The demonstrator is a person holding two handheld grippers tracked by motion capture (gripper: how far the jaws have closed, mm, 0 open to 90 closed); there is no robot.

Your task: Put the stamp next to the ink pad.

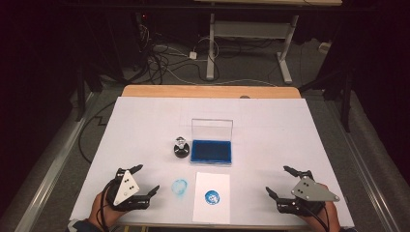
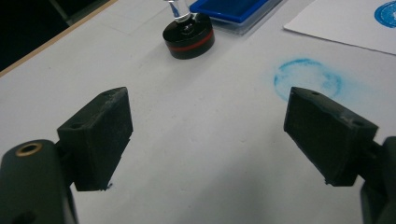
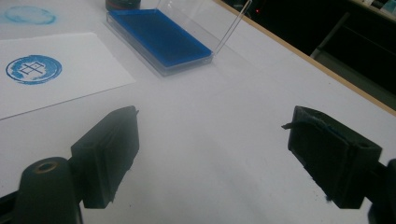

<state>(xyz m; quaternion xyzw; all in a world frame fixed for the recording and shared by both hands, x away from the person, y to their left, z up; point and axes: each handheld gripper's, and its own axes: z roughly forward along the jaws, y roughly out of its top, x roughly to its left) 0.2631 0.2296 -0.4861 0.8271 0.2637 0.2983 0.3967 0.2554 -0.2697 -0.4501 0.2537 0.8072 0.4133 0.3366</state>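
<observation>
A round black stamp (image 1: 181,148) with a clear knob stands upright on the white table, just left of a blue ink pad (image 1: 211,151) whose clear lid (image 1: 212,128) is raised. A white sheet (image 1: 211,196) near the front edge bears a round blue print (image 1: 212,196). A fainter blue ring smudge (image 1: 179,186) marks the table left of the sheet. My left gripper (image 1: 147,179) rests open at the front left, with the stamp (image 2: 188,36) and smudge (image 2: 306,77) ahead of it. My right gripper (image 1: 281,181) rests open at the front right, facing the ink pad (image 3: 159,39) and print (image 3: 32,69).
The white table surface (image 1: 270,135) spreads over a wooden top whose edge (image 1: 208,91) shows at the back. Beyond it lie cables (image 1: 164,60) on the floor and the white legs of another desk (image 1: 249,43). Dark surroundings flank both sides.
</observation>
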